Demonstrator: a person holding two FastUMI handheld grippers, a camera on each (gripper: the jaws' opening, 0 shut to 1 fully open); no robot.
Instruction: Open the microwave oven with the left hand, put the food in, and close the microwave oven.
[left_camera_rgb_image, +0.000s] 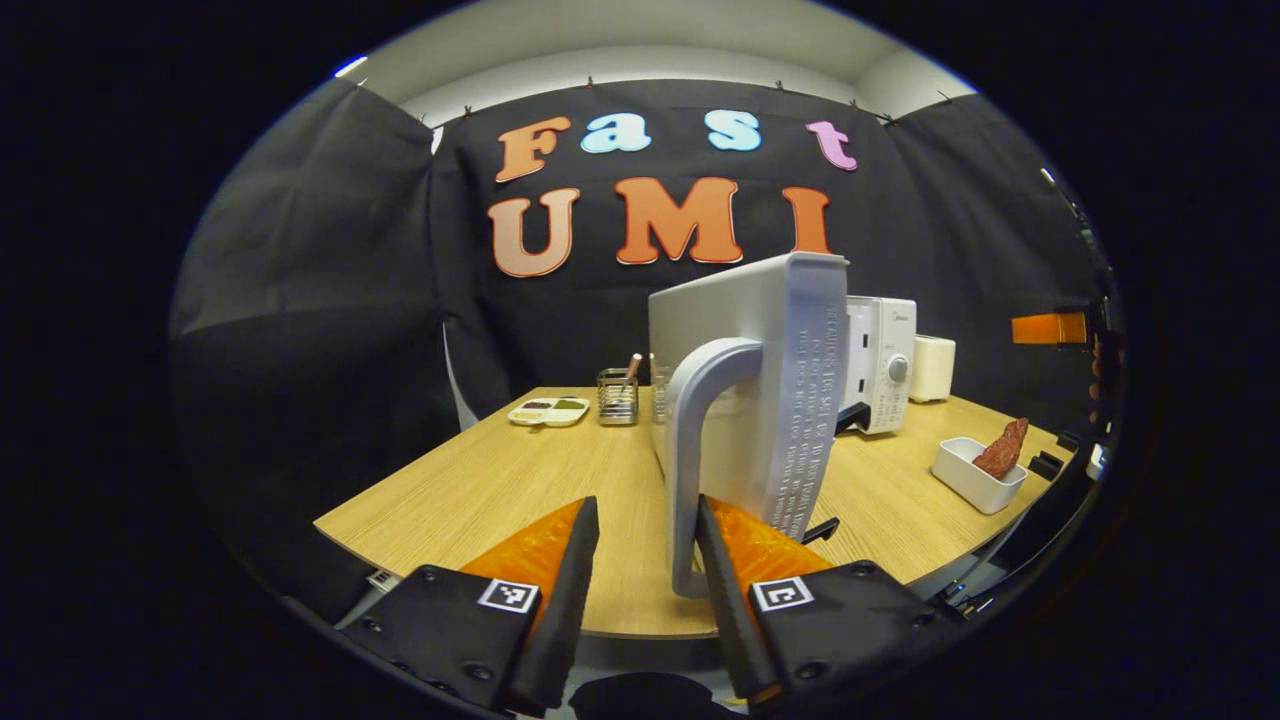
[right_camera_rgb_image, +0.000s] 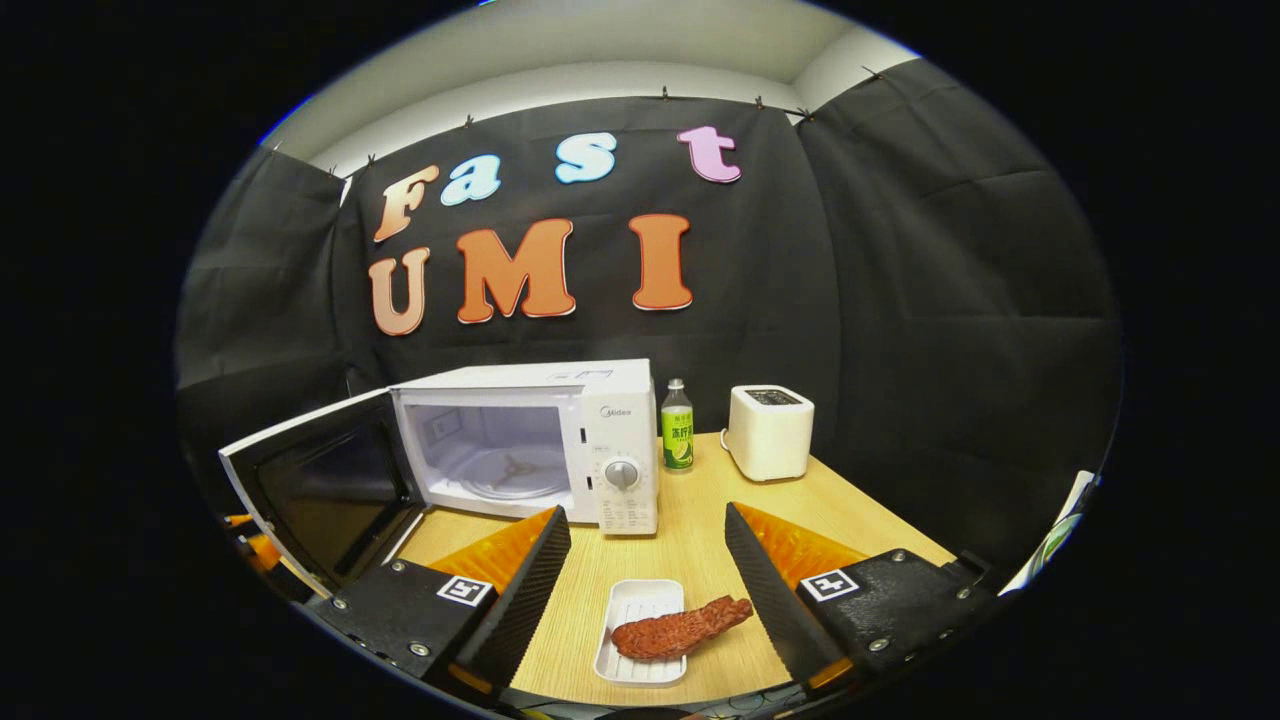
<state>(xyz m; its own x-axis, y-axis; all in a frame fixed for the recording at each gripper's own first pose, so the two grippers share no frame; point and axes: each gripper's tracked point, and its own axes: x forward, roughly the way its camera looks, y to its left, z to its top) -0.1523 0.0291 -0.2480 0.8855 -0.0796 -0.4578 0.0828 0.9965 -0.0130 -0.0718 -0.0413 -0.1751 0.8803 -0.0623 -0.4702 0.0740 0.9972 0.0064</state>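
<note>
our left tool (left_camera_rgb_image: 648, 520) is straddling the microwave door (left_camera_rgb_image: 770, 390) handle (left_camera_rgb_image: 700, 450), fingers apart. our right tool (right_camera_rgb_image: 648, 555) is hovering spread above the food (right_camera_rgb_image: 680, 630) in its tray (right_camera_rgb_image: 630, 605).

A small grey brand mark sits at the top of the microwave oven's (right_camera_rgb_image: 530, 440) control panel (right_camera_rgb_image: 622, 455) — it looks like "Midea", though it is tiny. Raised caution lettering runs down the edge of the open door (left_camera_rgb_image: 805, 400), too small to read. The green bottle's (right_camera_rgb_image: 677, 425) label and the square coded tags on both grippers' fingers carry nothing I can make out.
</note>
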